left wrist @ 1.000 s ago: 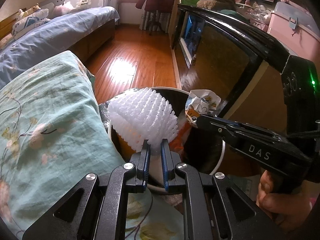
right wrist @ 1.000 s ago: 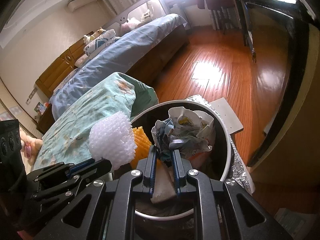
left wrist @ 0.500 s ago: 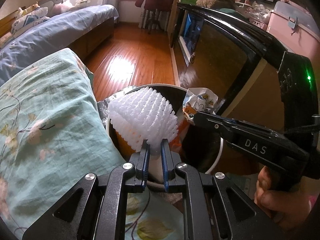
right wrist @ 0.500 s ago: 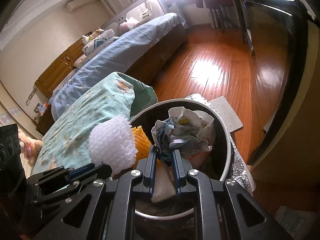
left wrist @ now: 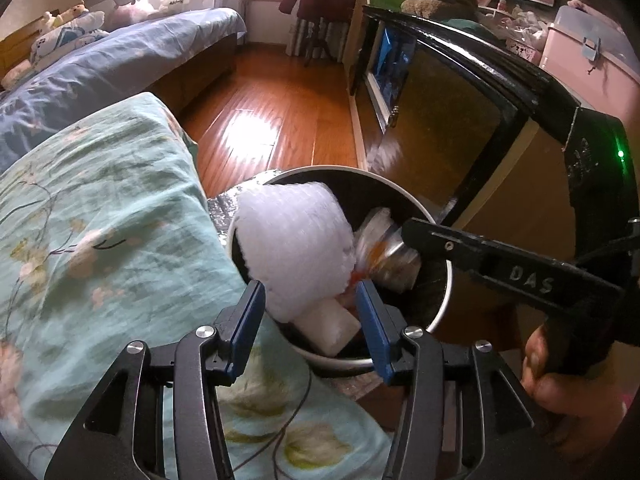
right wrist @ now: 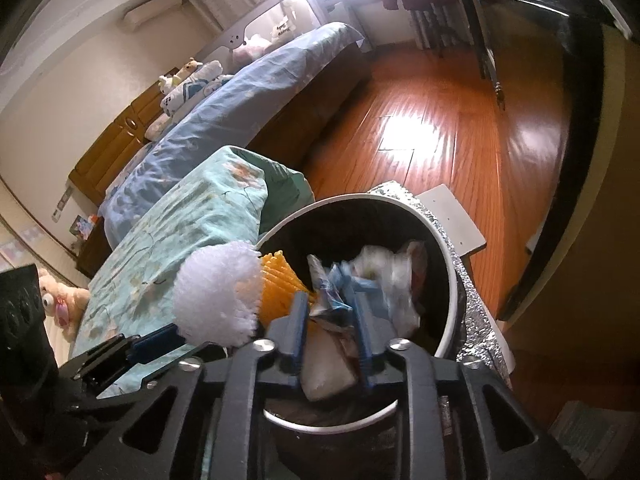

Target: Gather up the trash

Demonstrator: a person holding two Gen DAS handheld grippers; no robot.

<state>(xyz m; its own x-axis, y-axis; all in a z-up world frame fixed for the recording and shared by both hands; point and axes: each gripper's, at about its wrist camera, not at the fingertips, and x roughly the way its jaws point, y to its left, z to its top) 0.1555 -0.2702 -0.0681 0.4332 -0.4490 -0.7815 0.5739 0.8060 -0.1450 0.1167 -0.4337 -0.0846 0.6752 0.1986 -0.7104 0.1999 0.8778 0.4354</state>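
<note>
- L gripper (left wrist: 310, 312): jaws opening, blue pads spread clear of the white foam net (left wrist: 294, 246), which is blurred and sits between them over the bin (left wrist: 442, 304).
- R gripper (right wrist: 330, 320): jaws opening too; crumpled wrapper (right wrist: 332, 294) between the pads, blurred, can't tell if pads touch it.
- A hand (left wrist: 568, 380) holds the R gripper's handle at the right edge of the L view.
- Bin: round, white rim, dark inside. In it: white block (right wrist: 326, 374) by the near rim, orange net (right wrist: 280, 284) beside the foam net, pale plastic wrap (right wrist: 394, 280) toward the far side.
- Silver foil sheet (right wrist: 476, 308) under the bin, white board (right wrist: 454, 218) just behind.
- Teal floral quilt (left wrist: 104, 216) touches the bin's left side; blue bed (left wrist: 100, 68) past it.
- Wood floor (left wrist: 276, 104) beyond; dark cabinet (left wrist: 448, 120) to the right.
</note>
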